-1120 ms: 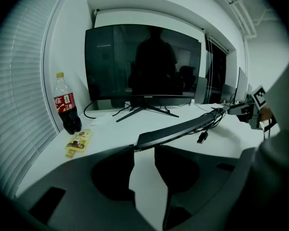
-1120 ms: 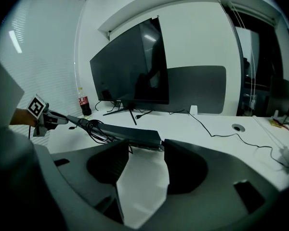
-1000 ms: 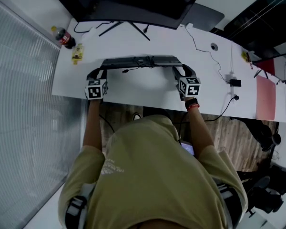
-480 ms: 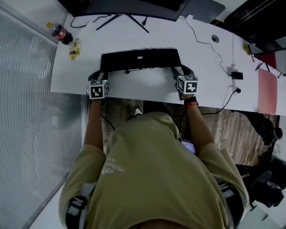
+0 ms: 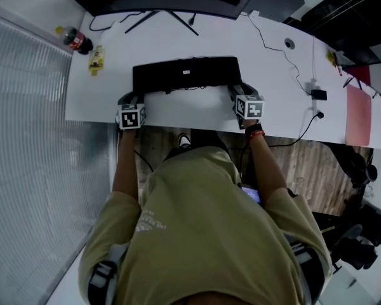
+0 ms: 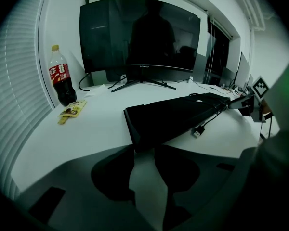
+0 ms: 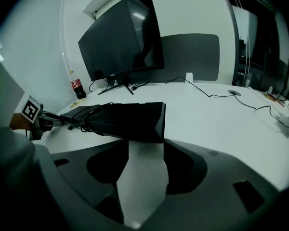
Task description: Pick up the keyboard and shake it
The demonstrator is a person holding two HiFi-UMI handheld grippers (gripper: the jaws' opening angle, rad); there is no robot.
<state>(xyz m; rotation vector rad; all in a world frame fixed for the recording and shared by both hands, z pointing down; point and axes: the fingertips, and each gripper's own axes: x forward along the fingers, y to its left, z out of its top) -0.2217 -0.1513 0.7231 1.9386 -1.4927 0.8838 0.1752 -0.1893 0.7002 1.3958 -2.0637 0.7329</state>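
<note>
Ends of the long black plastic keyboard (image 5: 184, 75) sit clamped in your left gripper (image 5: 134, 97) and right gripper (image 5: 235, 92), its length spanning straight between them.

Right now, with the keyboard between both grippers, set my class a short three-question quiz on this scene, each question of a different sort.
1. True or false: the keyboard is gripped at both ends, one by the left gripper and one by the right gripper.
2. What lies on the desk beside the cola bottle? A) a yellow packet B) a mug C) a mouse
3. Fill in: the loose cable hanging from the keyboard ends in a ___ plug.

Key: 1 true; 2 A; 3 USB.
</note>
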